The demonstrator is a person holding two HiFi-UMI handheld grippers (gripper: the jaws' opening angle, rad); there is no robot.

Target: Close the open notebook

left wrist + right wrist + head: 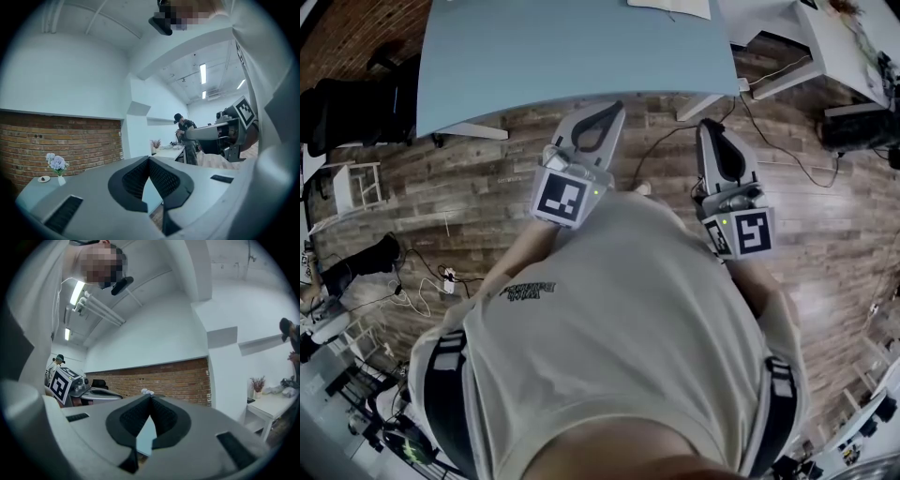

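I hold both grippers drawn in against my chest, just clear of the beige shirt point(628, 309) and over the wooden floor point(487, 169), not yet over the worktop point(572, 56). It looks like a carrying posture: tucked in and pointing roughly level towards the near edge of the pale blue top, so nothing gets knocked on the approach.

The left gripper point(615, 107) has its fingers point(164, 180) brought together, the ribbed pads meeting at the tips with nothing between them. The right gripper point(705, 124) is the same, its fingers point(165, 418) pressed tip to tip and empty. I judge that closed fingers suit this job, since a cover can be nudged over with a blunt tip and needs no pinch.

The open notebook is hard to make out. I take it to be the white sheet-like thing point(670, 7) at the far edge of the worktop, cut off by the top of the head view and well apart from both grippers. Neither gripper view shows it. The left one catches only a corner of the blue top with a small vase of flowers point(57, 165) against the brick wall point(65, 140).

The closing has not begun. I would need to step in and reach across the whole worktop first.
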